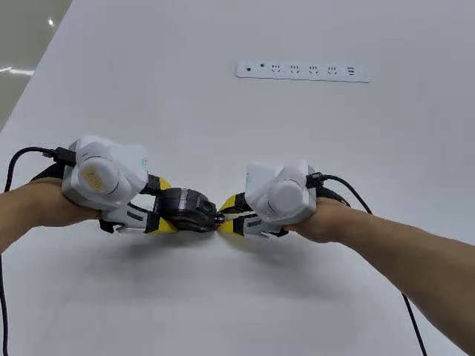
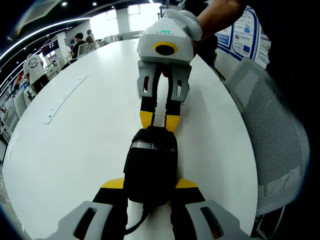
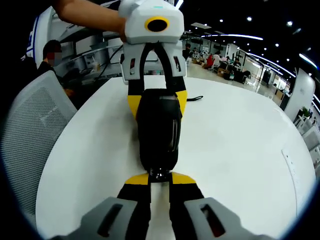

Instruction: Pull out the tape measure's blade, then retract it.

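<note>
Left gripper [image 2: 150, 184] clamps the tape measure [image 2: 150, 160]; right gripper [image 3: 160, 181] pinches its blade tip [image 3: 160, 174]. It should draw straight right, level, while the left holds firm.

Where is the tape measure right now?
Low centre of the head view: the tape measure sits clamped in the left tool, its blade end pinched by the right tool.

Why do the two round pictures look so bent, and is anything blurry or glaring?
Head view: even light, a soft shadow on the table beside the tape measure. Left gripper view: the fisheye lens bows the table's edge, and the room's far end is washed out. Right gripper view: same bowing; ceiling lights glare as spots.
</note>
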{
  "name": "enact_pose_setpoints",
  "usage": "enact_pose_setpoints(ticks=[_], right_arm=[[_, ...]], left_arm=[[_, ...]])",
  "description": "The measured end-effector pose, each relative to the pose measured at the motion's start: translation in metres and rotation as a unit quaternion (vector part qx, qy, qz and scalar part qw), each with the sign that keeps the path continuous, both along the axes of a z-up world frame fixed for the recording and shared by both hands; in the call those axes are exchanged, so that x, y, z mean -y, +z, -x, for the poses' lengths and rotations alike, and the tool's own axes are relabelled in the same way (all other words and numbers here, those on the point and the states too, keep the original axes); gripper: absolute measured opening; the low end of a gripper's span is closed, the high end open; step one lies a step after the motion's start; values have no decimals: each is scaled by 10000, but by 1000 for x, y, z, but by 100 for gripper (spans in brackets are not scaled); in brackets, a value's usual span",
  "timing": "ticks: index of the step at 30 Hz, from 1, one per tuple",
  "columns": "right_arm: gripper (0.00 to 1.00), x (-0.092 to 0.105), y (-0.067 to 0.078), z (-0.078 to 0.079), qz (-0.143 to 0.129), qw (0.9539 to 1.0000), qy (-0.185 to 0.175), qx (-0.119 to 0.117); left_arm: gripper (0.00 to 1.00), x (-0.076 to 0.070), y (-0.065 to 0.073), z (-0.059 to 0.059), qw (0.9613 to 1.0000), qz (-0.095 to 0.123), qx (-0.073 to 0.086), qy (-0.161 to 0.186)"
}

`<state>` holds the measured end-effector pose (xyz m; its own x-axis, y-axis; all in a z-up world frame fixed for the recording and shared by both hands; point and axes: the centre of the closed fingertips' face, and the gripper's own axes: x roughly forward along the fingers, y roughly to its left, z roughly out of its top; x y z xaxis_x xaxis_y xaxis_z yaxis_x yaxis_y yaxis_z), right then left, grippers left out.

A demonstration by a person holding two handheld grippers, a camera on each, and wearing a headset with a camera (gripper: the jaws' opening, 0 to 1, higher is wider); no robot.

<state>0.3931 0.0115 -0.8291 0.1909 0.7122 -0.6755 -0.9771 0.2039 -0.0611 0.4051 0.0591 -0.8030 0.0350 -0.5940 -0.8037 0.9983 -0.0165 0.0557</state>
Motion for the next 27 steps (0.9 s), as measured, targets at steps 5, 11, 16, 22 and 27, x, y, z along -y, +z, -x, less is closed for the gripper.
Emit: enact_pose_setpoints(ticks=[5, 11, 16, 22, 27], right_arm=[[12, 0, 1, 0, 29, 10000, 27, 39], [12, 1, 2, 0, 59, 9999, 55, 73], [12, 4, 3, 0, 77, 9999, 73, 77], [12, 7, 3, 1, 96, 9999, 89, 82], [12, 9, 4, 1, 105, 9999, 97, 86]], left_arm=[[30, -1, 0, 0, 10000, 7, -9, 12], [30, -1, 1, 0, 10000, 13, -11, 9], [30, -1, 1, 0, 10000, 13, -10, 8], [30, -1, 1, 0, 10000, 16, -10, -2], [30, -2, 1, 0, 10000, 7, -3, -10]])
